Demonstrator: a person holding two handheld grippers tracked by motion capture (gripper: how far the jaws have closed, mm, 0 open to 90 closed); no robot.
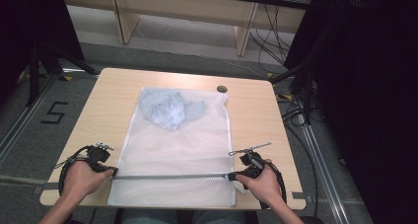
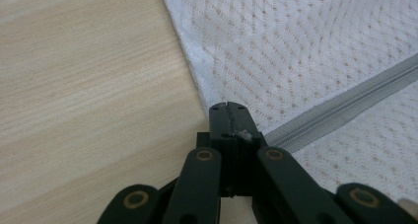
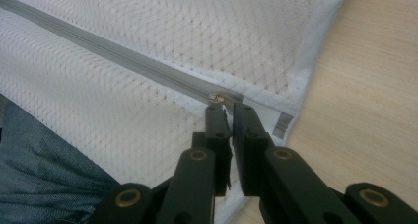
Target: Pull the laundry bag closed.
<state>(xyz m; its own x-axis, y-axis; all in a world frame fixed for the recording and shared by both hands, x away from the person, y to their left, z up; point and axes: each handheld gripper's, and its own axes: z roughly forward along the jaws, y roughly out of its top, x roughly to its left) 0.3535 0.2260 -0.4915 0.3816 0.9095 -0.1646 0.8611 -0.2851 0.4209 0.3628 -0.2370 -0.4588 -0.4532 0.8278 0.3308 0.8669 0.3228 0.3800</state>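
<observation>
A white mesh laundry bag point(image 1: 177, 150) lies flat on the wooden table point(image 1: 256, 120), with a pale blue garment point(image 1: 170, 109) bunched inside at its far end. A grey zipper point(image 1: 167, 176) runs across the bag near its front edge. My left gripper point(image 1: 114, 171) sits at the zipper's left end, its jaws shut on the bag's edge point(image 2: 227, 105) with a scrap of white fabric pinched. My right gripper point(image 1: 231, 176) is at the right end. Its jaws point(image 3: 229, 106) stand a narrow gap apart, tips just short of the metal zipper slider point(image 3: 215, 98).
A small dark round disc point(image 1: 222, 89) lies on the table beyond the bag's far right corner. The bag's front edge hangs over the table edge above the person's jeans point(image 3: 39, 174). Bare wood flanks the bag. Black stands and cables stand on the floor around.
</observation>
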